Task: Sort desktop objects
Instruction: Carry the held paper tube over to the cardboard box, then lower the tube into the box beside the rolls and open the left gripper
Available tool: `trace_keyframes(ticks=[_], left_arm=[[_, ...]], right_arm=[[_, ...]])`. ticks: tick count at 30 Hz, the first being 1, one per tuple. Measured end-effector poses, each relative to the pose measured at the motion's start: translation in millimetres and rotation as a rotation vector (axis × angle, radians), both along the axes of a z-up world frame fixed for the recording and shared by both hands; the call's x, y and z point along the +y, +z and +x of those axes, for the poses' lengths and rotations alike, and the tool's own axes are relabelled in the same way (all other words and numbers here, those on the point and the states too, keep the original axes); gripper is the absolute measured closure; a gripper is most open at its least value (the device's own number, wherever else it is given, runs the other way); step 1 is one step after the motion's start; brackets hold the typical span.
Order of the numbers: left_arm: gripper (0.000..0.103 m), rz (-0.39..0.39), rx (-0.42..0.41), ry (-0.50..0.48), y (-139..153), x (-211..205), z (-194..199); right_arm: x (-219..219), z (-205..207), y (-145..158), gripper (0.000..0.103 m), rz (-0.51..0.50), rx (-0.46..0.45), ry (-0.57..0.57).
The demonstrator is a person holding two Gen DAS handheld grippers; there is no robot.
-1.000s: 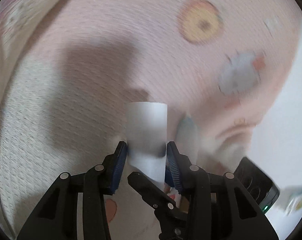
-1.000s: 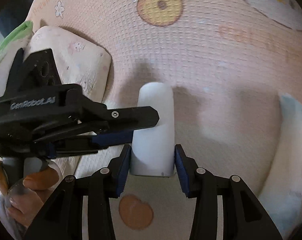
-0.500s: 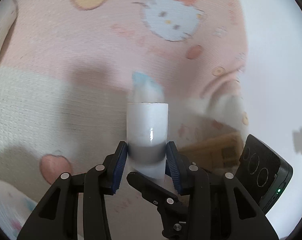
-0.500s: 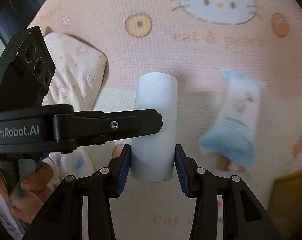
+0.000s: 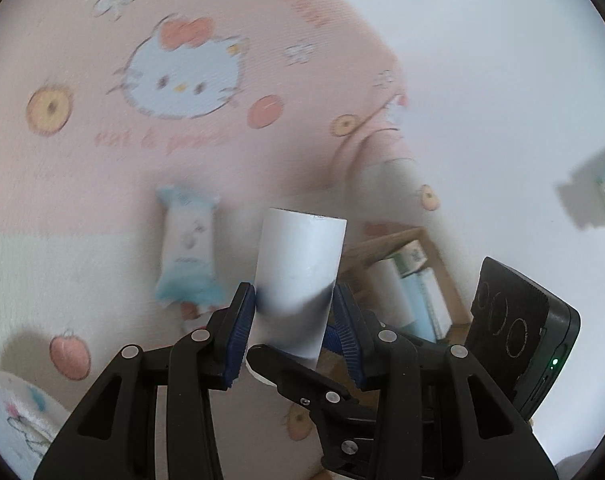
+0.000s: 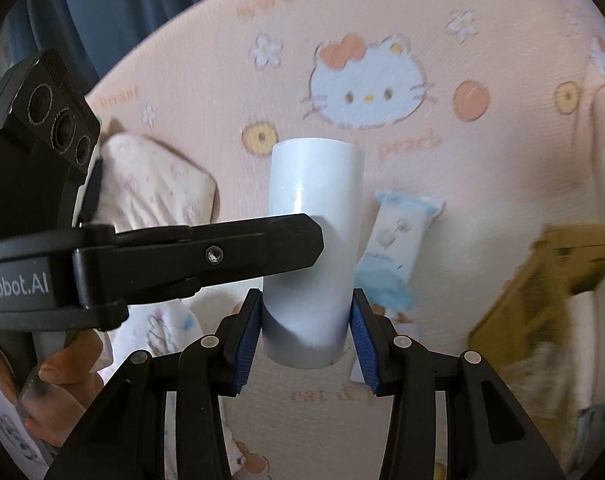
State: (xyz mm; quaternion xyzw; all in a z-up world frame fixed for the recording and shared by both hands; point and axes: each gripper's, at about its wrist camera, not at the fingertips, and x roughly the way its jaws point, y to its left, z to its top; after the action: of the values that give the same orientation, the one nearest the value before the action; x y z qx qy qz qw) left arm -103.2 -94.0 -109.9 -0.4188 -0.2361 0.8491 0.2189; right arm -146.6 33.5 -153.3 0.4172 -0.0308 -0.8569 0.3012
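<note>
I have a white tube (image 5: 300, 276) gripped by both tools at once. It is a plain, glossy white cylinder with a flat far end, no label that I can see, and a soft highlight down its side in the right wrist view (image 6: 314, 240).

My left gripper (image 5: 294, 312) pinches it: both blue pads (image 5: 242, 320) press on its sides near the lower end. My right gripper (image 6: 305, 320) does the same, its blue pads (image 6: 248, 328) clamped on the tube's near end. The two grips cross, so in the right wrist view one black finger of the left gripper (image 6: 238, 256) lies across the tube's middle from the left, just beyond my right fingertips. In the left wrist view a black finger of the right gripper (image 5: 298, 376) reaches in under the tube's near end, below my left pads.

The tube's long axis runs forward, away from both cameras along the fingers; its far end points past the fingertips, tilted slightly to the right in the left view.

Beyond the left fingertips and to their left, a blue and white packet (image 5: 188, 252) lies on the pink cartoon-print blanket (image 5: 102, 152). To the right of the fingers is a wooden box (image 5: 414, 276) holding white rolls, blurred. A hand (image 6: 58, 392) grips the left tool's handle.
</note>
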Motion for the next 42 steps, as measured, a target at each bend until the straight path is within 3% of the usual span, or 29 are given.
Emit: trace_keyframes(ticks=[8, 20, 25, 30, 37, 42], left_arm=[[0.058, 0.035, 0.047, -0.073, 39.3, 44.0, -2.1], [0.058, 0.101, 0.039, -0.194, 63.2, 120.5, -6.6], [0.058, 0.044, 0.036, -0.23, 63.0, 155.1, -13.1], [0.059, -0.037, 0.02, -0.237, 55.4, 182.0, -21.5], [0.059, -0.1, -0.058, -0.231, 35.7, 196.2, -34.0], [0.059, -0.113, -0.149, -0.215, 17.3, 194.4, -48.0]], right_arm=[[56.2, 13.5, 38.8, 0.062, -0.06, 0.046, -0.081], [136.0, 33.5, 63.9, 0.062, -0.077, 0.098, -0.2], [169.6, 35.9, 58.5, 0.062, -0.1, 0.06, -0.235], [183.0, 34.7, 53.9, 0.062, -0.039, 0.057, -0.246], [200.9, 16.6, 28.4, 0.062, -0.094, -0.066, -0.23], [199.4, 2.4, 12.0, 0.062, -0.075, -0.134, -0.193]])
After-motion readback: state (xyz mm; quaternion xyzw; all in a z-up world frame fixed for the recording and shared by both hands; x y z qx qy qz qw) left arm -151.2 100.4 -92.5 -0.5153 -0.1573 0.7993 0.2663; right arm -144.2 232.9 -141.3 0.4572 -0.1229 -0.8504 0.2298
